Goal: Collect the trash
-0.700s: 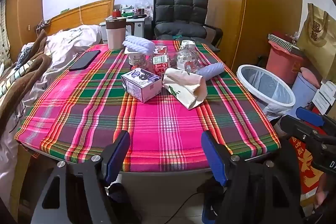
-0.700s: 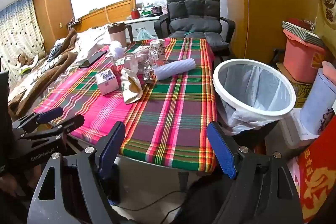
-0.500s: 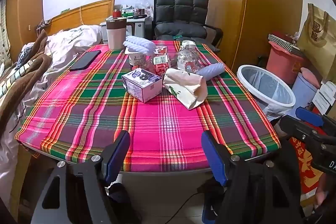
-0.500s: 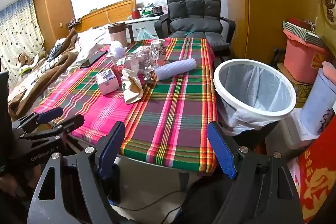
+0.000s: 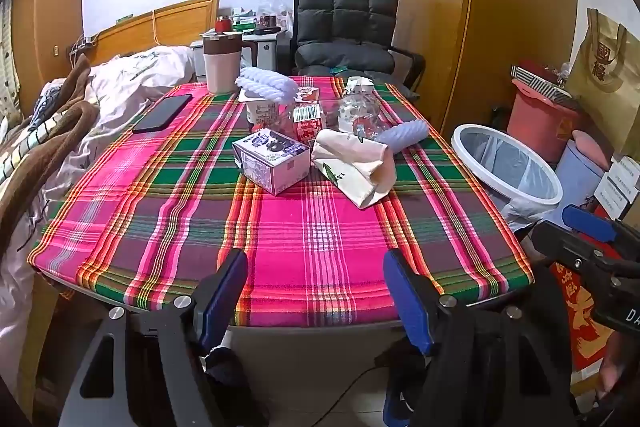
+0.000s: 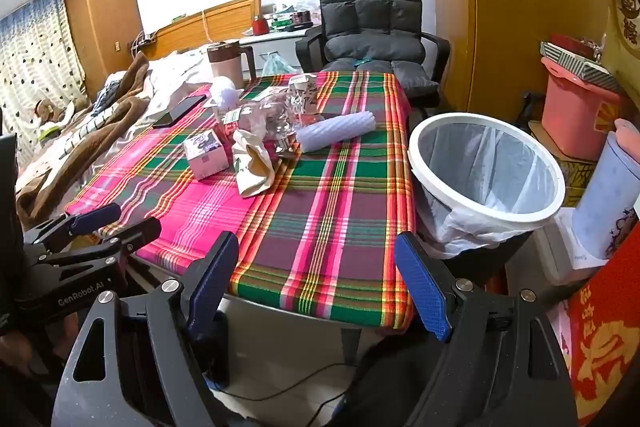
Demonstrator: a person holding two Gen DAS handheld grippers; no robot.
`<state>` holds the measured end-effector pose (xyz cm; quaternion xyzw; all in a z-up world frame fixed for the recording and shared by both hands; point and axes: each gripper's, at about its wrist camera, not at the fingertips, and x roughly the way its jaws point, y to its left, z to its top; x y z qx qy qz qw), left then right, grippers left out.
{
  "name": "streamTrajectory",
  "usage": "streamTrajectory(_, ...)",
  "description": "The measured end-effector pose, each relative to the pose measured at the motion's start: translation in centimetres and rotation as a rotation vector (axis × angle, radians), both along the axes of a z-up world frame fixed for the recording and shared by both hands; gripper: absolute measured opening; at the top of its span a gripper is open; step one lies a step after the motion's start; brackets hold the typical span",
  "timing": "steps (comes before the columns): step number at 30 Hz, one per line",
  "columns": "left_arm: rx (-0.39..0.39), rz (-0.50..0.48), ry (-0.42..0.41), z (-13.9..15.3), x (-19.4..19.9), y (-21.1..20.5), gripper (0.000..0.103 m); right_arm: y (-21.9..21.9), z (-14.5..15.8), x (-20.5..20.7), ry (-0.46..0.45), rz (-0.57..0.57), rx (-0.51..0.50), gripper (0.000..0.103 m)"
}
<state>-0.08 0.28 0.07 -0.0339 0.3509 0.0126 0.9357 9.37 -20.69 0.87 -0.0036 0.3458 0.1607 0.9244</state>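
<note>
Holding both claws, left claw (image 5: 316, 291) and right claw (image 6: 316, 279), spread and empty; reaching toward cream paper bag (image 5: 356, 163) at twelve o'clock, keeping bin (image 6: 484, 167) at two o'clock.

left gripper (image 5: 316, 291) gapes empty at the near edge of the plaid-clothed table (image 5: 160, 227); small purple carton (image 5: 272, 159) touches a crumpled cream paper bag (image 5: 356, 167)

Left gripper (image 5: 316, 291): jaws wide apart, nothing between the blue pads, tilted downward. Right gripper (image 6: 318, 281): jaws fully spread, empty, same downward tilt. Each gripper shows at the edge of the other's view, side by side.
</note>
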Motion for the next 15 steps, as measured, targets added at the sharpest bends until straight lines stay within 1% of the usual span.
streamTrajectory(15,-0.004,-0.003,-0.001,0.09,-0.01,-0.06,0.070,0.04,0.00,-0.02,0.000,0.002,0.000,0.081)
